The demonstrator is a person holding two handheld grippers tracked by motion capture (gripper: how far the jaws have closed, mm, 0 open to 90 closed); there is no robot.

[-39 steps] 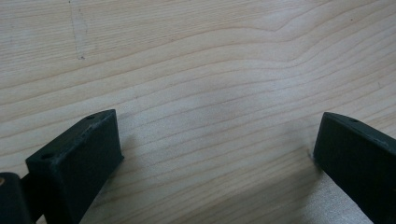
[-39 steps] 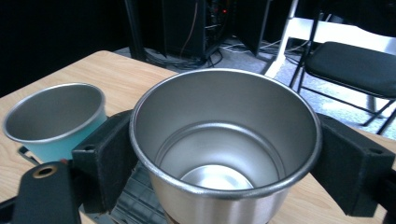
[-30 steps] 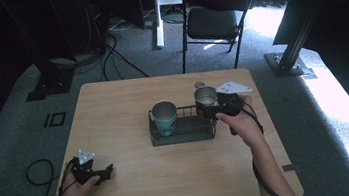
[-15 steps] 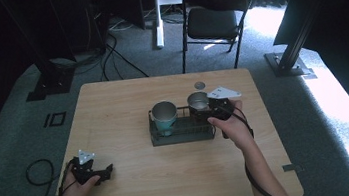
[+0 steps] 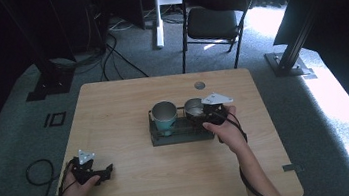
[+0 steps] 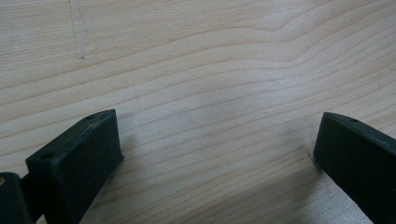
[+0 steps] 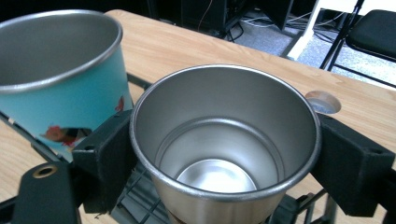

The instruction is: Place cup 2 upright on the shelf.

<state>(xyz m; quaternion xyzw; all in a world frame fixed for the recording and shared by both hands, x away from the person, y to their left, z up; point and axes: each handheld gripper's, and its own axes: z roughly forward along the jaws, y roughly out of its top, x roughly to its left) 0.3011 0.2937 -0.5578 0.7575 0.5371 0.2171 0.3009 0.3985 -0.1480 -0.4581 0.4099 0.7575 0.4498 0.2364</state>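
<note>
- Left gripper [image 5: 102, 173] — nearest to us, low on the table [image 5: 113, 110] at its near left corner; its jaws stand wide apart over bare wood, nothing between them.
- Right gripper [image 5: 200, 117] — we see its jaws pressed on either side of the steel cup [image 7: 224, 140], which stands upright and empty.
- Steel cup — at the right end of the black wire rack [image 5: 177, 137], mid-table; whether it rests on the wire we cannot tell.
- Teal cup [image 5: 165, 117] — upright at the rack's left end, just beside the steel one.
- Round hole [image 5: 199, 85] — in the tabletop past the rack.
- Chair [image 5: 213, 17] — on the floor beyond the far edge.
</note>
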